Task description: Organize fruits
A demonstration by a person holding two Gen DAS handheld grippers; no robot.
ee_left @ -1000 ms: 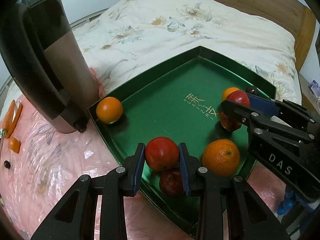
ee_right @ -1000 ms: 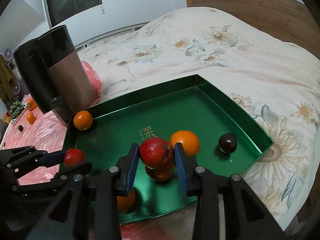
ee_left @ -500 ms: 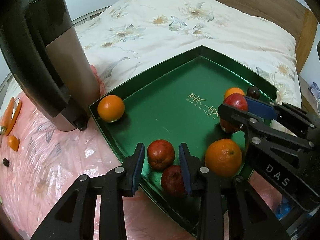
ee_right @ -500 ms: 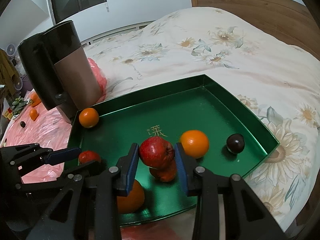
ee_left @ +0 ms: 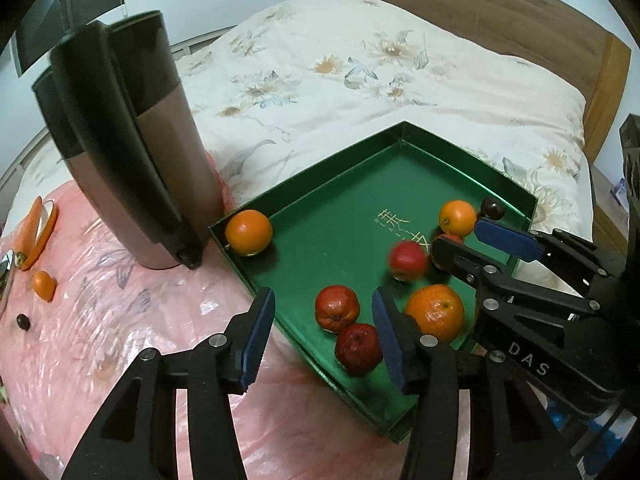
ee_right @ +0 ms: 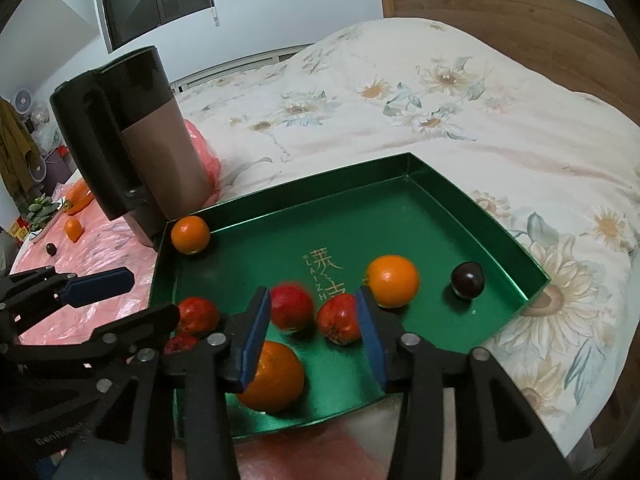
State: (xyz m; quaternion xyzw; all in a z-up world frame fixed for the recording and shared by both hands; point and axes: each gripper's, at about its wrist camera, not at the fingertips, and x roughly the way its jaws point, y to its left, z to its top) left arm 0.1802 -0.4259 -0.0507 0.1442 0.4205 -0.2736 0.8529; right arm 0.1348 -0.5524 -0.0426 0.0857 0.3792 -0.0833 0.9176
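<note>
A green tray lies on the bed and holds several fruits. My left gripper is open above the tray's near edge, with two red apples lying free between its fingers. My right gripper is open; a blurred red apple rolls in the tray by its left finger, and another red apple rests beside it. Oranges and a dark plum also sit in the tray.
A tall brown and black jug stands left of the tray on pink plastic sheeting. A small orange, carrot pieces and a dark fruit lie at far left. A wooden headboard is behind.
Both grippers opened and pulled back. Each let go of its red apple; the left one's rests in the tray, the right one's is rolling left.
</note>
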